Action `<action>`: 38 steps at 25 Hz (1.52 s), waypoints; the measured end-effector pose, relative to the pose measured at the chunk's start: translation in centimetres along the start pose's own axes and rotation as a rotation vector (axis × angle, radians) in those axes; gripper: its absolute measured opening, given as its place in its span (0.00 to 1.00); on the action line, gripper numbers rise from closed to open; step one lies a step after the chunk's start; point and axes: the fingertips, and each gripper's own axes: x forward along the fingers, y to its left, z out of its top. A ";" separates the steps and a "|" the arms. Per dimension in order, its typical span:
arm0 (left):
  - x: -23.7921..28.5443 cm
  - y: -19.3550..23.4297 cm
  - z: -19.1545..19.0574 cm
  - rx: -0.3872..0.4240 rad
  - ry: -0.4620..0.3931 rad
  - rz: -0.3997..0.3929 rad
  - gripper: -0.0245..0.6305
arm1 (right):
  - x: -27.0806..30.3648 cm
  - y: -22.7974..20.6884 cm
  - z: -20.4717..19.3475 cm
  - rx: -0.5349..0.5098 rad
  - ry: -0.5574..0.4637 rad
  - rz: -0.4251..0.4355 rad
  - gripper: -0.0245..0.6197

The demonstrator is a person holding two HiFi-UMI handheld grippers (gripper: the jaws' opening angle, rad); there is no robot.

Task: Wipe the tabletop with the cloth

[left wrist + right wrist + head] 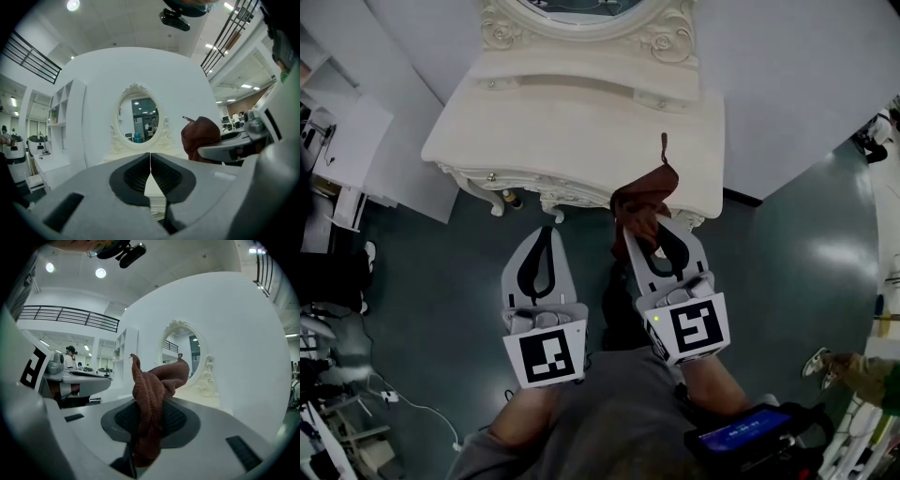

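Our right gripper is clamped on the cloth. In the right gripper view the brown fabric is pinched between the pads, its free end sticking up past the tips in a loose, crumpled bunch. Our left gripper has its jaws together with nothing between them, and in its own view only a thin seam shows between the pads. It hangs beside the right one, to its left and a little nearer to us, short of the table's near edge.

So the cloth is in hand, at the near right part of the tabletop. From above, the bunch overlaps the near edge, and one thin corner points farther in over the top. We cannot tell whether any of it touches the surface. It looks raised and gathered, not spread flat.

As we judge it, the task is at its start. Taking up the cloth is done, and the wiping itself is not visibly under way. The top is pale and bare, and we see no streak, damp patch or dirt to show which parts, if any, have been covered.

What we think is left is nearly everything: bringing the cloth down flat onto the top, then passing it from the right side across to the left, and from the near edge out to the far strip under the mirror.
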 end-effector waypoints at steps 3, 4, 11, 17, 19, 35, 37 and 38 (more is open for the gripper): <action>3.3 -0.2 -0.8 0.015 0.009 -0.014 0.07 | 2.5 -2.2 -0.9 0.015 -0.003 -0.013 0.19; 4.4 -0.2 -1.0 0.020 0.013 -0.020 0.07 | 3.4 -2.8 -1.2 0.022 -0.004 -0.017 0.20; 12.7 0.8 -1.0 0.031 0.038 -0.052 0.07 | 9.8 -6.8 -1.5 0.061 0.031 -0.030 0.20; 20.5 1.5 -2.0 0.026 0.077 -0.078 0.07 | 16.6 -10.7 -2.2 0.077 0.073 -0.022 0.19; 22.7 2.0 -1.9 0.029 0.081 -0.075 0.07 | 18.6 -11.8 -1.9 0.069 0.068 -0.015 0.19; 33.7 6.1 3.1 0.010 0.001 -0.039 0.07 | 28.4 -17.7 3.9 0.001 0.009 -0.028 0.19; 35.3 6.7 3.0 -0.001 -0.001 -0.040 0.07 | 29.9 -18.2 3.7 0.006 0.021 -0.029 0.19; 36.1 7.0 2.9 -0.003 0.001 -0.042 0.07 | 30.8 -18.5 3.5 0.011 0.033 -0.027 0.19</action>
